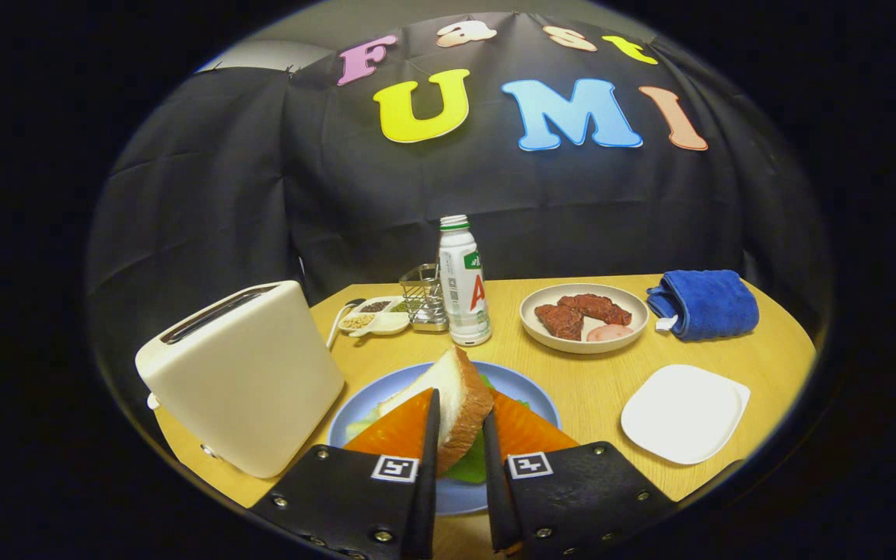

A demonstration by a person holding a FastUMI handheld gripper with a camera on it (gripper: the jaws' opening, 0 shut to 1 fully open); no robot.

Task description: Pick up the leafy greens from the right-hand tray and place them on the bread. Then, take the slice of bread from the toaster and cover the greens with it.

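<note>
Tongs: our gripper (456,435) is clamped on a thick white bread slice with brown crust (454,404), held tilted over the round blue plate (526,393).
Greens: pale green leaves (473,465) lie on the plate beneath the slice.
Toaster: cream plastic toaster (242,377) at ten o'clock.
Right tray: square white tray (685,412) at three o'clock.
Progress: we judge greens placed; covering remains.

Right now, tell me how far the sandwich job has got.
Done: the greens already lie on the blue plate, and the white tray beside it is bare. In hand: the gripper is shut on the bread slice, held tilted on edge over the greens, with the toaster to one side. Left: lay the slice flat on the greens and open the jaws.
</note>
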